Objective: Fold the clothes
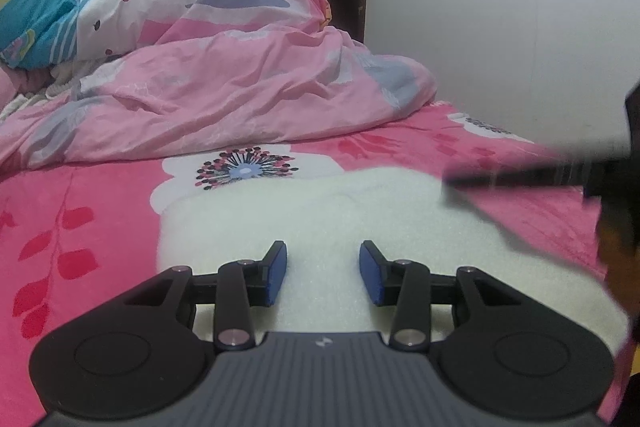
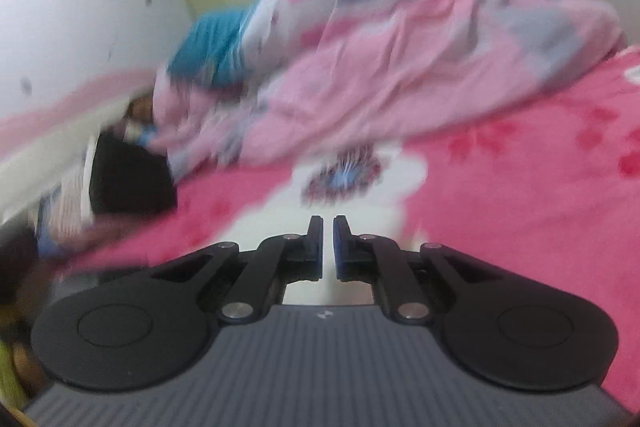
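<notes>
A white fluffy garment (image 1: 320, 211) lies spread on the pink flowered bedsheet (image 1: 80, 227). My left gripper (image 1: 323, 273) hovers low over its near part, open, with nothing between the blue pads (image 1: 276, 277). My right gripper (image 1: 452, 183) shows there as a dark blur reaching in from the right, tips at the garment's far right edge. In the right wrist view, which is motion-blurred, the right gripper (image 2: 328, 247) has its jaws almost together, a thin strip of white cloth filling the slit. More of the white garment (image 2: 352, 227) lies under and ahead of the fingers.
A heaped pink patterned duvet (image 1: 224, 67) fills the back of the bed, with a teal pillow (image 1: 36, 23) at the far left. A white wall (image 1: 500, 27) borders the bed on the right. A dark object (image 2: 128, 179) lies past the bed's left edge.
</notes>
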`<action>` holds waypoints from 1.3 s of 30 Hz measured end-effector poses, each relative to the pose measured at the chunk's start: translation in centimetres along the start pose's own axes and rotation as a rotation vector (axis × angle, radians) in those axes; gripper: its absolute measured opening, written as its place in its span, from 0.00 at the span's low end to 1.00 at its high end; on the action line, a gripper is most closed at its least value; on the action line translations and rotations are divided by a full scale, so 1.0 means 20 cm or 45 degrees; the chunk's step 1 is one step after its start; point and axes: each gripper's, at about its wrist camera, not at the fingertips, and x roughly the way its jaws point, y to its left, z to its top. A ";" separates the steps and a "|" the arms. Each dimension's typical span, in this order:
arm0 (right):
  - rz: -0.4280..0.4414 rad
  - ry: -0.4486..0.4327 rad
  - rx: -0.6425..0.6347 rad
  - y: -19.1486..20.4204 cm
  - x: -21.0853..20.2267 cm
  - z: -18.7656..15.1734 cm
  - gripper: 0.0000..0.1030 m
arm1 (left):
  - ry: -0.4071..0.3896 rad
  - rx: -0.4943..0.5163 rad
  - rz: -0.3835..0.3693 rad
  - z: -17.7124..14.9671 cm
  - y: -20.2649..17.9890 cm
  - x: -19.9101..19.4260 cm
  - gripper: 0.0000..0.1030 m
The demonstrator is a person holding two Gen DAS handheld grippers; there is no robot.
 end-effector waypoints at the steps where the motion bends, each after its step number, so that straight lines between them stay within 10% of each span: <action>1: -0.001 0.003 0.010 -0.01 -0.01 -0.02 0.00 | 0.007 -0.008 -0.010 0.01 0.01 0.00 0.43; 9: 0.098 -0.091 0.060 0.13 -0.29 -0.03 0.06 | -0.012 -0.063 -0.045 0.01 0.06 -0.10 0.44; 12: 0.011 0.029 0.062 0.12 -0.24 -0.16 0.03 | -0.027 -0.059 -0.055 -0.01 0.07 -0.14 0.42; 15: 0.023 -0.015 0.245 0.05 -0.35 -0.23 0.01 | -0.042 -0.054 -0.065 -0.02 0.07 -0.17 0.43; 31: -0.260 -0.131 0.151 0.30 -0.63 -0.37 0.05 | -0.091 0.095 -0.049 -0.16 0.04 -0.28 0.45; 39: -0.087 -0.225 0.164 0.38 -0.58 -0.30 0.05 | -0.096 0.094 -0.016 -0.16 0.01 -0.28 0.45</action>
